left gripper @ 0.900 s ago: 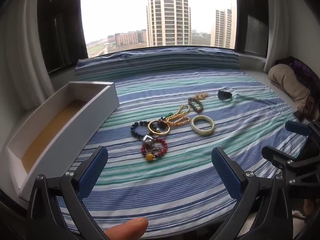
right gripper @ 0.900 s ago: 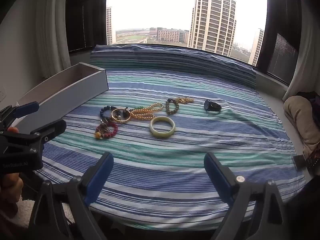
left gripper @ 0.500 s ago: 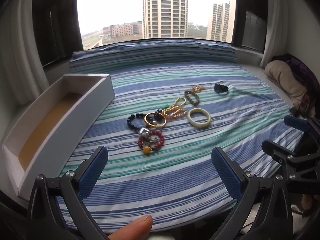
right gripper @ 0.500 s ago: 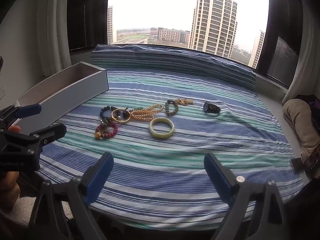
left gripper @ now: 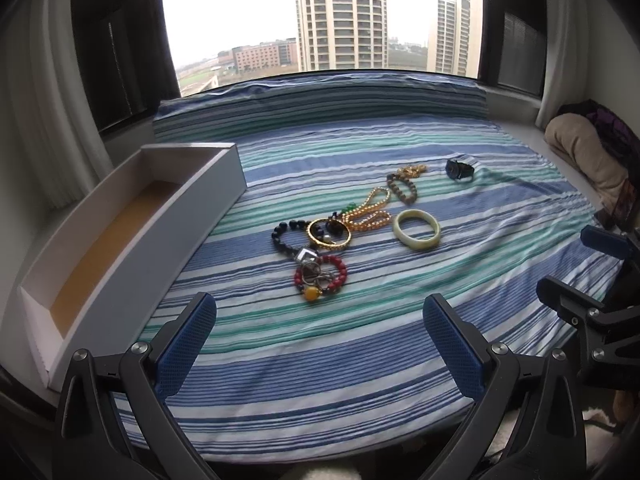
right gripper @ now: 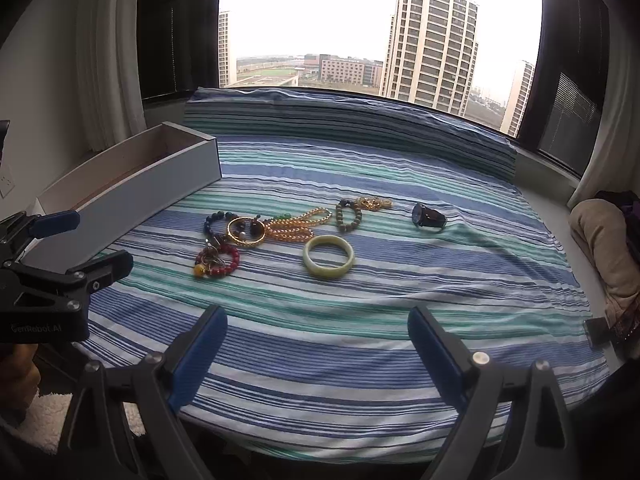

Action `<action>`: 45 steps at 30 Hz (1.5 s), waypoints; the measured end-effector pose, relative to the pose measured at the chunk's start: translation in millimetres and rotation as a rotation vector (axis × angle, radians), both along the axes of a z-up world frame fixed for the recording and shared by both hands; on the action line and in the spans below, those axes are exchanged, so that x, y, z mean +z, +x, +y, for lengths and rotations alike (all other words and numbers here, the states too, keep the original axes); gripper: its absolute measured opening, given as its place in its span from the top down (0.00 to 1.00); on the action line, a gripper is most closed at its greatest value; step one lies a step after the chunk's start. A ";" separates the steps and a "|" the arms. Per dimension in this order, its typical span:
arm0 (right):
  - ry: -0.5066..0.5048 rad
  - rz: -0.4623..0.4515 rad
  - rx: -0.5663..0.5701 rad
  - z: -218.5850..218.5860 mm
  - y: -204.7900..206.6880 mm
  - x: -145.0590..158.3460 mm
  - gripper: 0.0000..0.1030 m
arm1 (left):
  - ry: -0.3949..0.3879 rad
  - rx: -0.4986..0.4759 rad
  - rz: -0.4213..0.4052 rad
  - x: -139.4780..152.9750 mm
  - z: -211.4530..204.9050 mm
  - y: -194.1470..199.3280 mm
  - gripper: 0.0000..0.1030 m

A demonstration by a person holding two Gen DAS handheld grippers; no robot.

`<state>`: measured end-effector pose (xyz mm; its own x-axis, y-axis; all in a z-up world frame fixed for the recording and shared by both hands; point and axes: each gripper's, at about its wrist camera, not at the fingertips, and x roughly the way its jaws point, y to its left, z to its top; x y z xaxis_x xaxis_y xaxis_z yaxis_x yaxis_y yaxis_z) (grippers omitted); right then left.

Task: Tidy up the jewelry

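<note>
Jewelry lies well beyond the open left claw.

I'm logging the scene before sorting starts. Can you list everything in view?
box: 1, white, open, left edge of the cloth
striped cloth: 1, blue, green, white, under everything
jade bangle: 1, pale green, lying apart
gold bangle: 1, overlapping dark beads
red bead bracelet: 1, nearest
gold bead strand: 1, centre
brown bead bracelet: 1, farther back
watch: 1, black, far right
left gripper: jaws open, empty
right gripper: jaws open, empty
</note>
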<state>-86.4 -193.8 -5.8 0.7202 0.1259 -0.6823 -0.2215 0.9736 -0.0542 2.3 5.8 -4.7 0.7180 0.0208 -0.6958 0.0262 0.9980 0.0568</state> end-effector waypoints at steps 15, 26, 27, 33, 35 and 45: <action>0.000 0.028 0.007 3.2 2.2 -6.9 0.09 | -0.009 0.003 0.006 -3.1 3.0 2.1 0.00; 0.010 0.036 0.003 -0.7 1.6 -7.6 0.09 | 0.002 0.000 0.007 -2.9 0.1 1.0 0.00; 0.010 0.035 0.002 -0.4 1.2 -7.3 0.09 | 0.003 0.001 0.005 -2.5 0.1 0.6 0.00; 0.009 0.028 0.006 0.7 1.0 -5.6 0.09 | 0.007 0.000 -0.003 0.1 -0.2 0.0 0.00; 0.009 0.028 0.007 1.0 0.9 -5.5 0.09 | 0.009 -0.001 -0.004 0.4 0.1 0.2 0.00; 0.008 0.023 0.009 1.8 1.0 -4.3 0.09 | 0.016 -0.004 -0.009 2.3 -1.3 -1.0 0.00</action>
